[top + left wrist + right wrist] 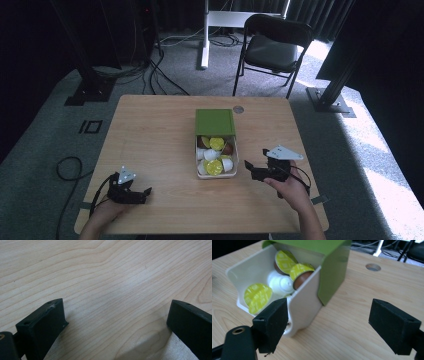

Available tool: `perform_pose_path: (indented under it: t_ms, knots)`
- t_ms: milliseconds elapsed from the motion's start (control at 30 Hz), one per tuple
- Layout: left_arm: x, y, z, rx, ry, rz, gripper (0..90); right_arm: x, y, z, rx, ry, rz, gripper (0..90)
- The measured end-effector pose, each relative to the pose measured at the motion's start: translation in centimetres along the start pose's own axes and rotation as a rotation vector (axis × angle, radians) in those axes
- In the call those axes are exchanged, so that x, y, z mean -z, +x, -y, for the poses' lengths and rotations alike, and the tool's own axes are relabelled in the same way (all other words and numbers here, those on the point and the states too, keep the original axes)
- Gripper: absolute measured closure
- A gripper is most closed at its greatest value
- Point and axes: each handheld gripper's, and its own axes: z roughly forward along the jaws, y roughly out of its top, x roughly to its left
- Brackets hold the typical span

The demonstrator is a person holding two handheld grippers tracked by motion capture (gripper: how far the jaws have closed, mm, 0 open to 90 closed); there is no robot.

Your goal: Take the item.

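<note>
Now the right claw (pixel 256 169) gapes wide just right of the box (pixel 216 172); left claw (pixel 141 194) wide, empty.

High view overhead, far; right tool view near, sharing box (pixel 329 270).

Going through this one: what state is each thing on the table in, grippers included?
white box: partly slid out of its sleeve, open on top.
green sleeve: lying flat, covering the box's far end.
capsules: loose in the box, some lids up, some tilted.
left gripper: open, nothing between the jaws.
right gripper: open, beside the box.
</note>
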Motion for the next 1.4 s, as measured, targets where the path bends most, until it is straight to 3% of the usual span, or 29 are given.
perform_pose_path:
  t_ms: [733,1400]
  knots:
    - [0.0,0.0,0.0,0.002,-0.002,0.000,2.8,-2.4,3.8,-2.5,0.077,-0.028,-0.101,15.7]
    - [0.0,0.0,0.0,0.001,-0.001,0.000,2.8,-6.0,7.5,-1.3,0.124,0.012,-0.140,31.3]
